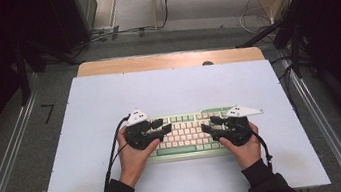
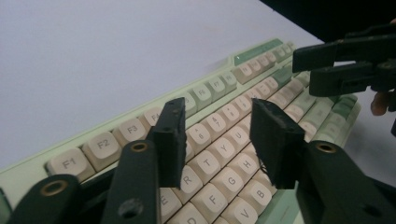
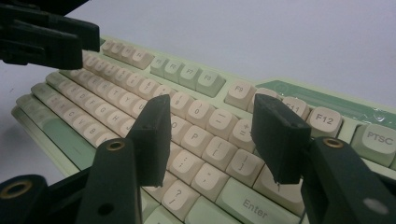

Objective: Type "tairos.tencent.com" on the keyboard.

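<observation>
I hover my left gripper (image 1: 162, 128) and right gripper (image 1: 209, 124), both jaws parted and empty, over the keyboard (image 1: 187, 135) at table centre, six o'clock side; no key pressed yet.

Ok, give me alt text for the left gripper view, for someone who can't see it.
The left gripper hovers with its two black fingers open and empty over a pale green keyboard with cream keys, above its letter rows. The keyboard lies on a white table, and the right gripper reaches in at upper right.
</observation>
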Demonstrator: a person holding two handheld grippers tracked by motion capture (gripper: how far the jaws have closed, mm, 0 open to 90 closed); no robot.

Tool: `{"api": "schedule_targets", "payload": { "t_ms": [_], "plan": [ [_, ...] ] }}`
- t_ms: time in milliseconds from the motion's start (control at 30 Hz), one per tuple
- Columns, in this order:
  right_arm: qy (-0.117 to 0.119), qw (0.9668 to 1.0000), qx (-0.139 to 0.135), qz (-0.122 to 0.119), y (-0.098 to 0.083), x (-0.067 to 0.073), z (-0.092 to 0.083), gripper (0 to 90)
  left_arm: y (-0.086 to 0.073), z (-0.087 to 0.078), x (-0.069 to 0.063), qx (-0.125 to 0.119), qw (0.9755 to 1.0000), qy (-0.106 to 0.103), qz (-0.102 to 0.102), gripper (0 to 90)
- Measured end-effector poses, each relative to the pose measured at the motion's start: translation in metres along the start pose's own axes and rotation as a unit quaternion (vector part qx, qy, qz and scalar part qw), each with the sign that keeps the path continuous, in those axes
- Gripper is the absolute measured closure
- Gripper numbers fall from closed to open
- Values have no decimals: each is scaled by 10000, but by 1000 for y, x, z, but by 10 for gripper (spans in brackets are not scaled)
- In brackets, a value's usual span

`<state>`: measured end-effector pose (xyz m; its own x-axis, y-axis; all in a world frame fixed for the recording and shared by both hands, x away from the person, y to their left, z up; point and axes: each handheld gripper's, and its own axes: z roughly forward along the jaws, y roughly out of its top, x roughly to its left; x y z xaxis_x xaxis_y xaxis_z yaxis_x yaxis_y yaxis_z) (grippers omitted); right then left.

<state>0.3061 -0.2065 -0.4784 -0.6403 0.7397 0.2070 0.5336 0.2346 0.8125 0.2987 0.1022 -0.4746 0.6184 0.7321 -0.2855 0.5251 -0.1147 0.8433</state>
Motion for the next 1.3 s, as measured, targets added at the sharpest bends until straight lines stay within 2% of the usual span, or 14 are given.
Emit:
{"api": "schedule_targets", "payload": {
  "t_ms": [133, 167, 433, 600, 767, 867, 1100, 1300],
  "plan": [
    [0, 10000, 0, 4, 0, 0, 0, 459, 0, -6, 3, -248, 9996, -67, -124, 503],
    [0, 10000, -1, 2, 0, 0, 0, 460, 0, -7, 4, -292, 9995, -77, -104, 501],
    [8, 10000, 5, -4, 0, 0, 0, 459, -3, -15, 6, -406, 9991, 145, -45, 399],
    [15, 10000, 7, -8, 0, 1, 0, 459, -5, -23, 8, -476, 9986, 214, -46, 390],
    [14, 10000, 0, -17, 0, 1, 0, 459, -8, -28, 11, -472, 9986, 233, -64, 369],
    [10, 10000, 4, -17, 0, 1, 0, 459, -10, -30, 13, -435, 9987, 261, -25, 389],
    [16, 10000, 8, -16, 0, 1, 1, 459, -15, -30, 14, -394, 9989, 263, -32, 409],
    [8, 10000, 11, 21, 0, 0, 0, 459, -17, -27, 15, -299, 9990, 345, -5, 411]
  ]
}}
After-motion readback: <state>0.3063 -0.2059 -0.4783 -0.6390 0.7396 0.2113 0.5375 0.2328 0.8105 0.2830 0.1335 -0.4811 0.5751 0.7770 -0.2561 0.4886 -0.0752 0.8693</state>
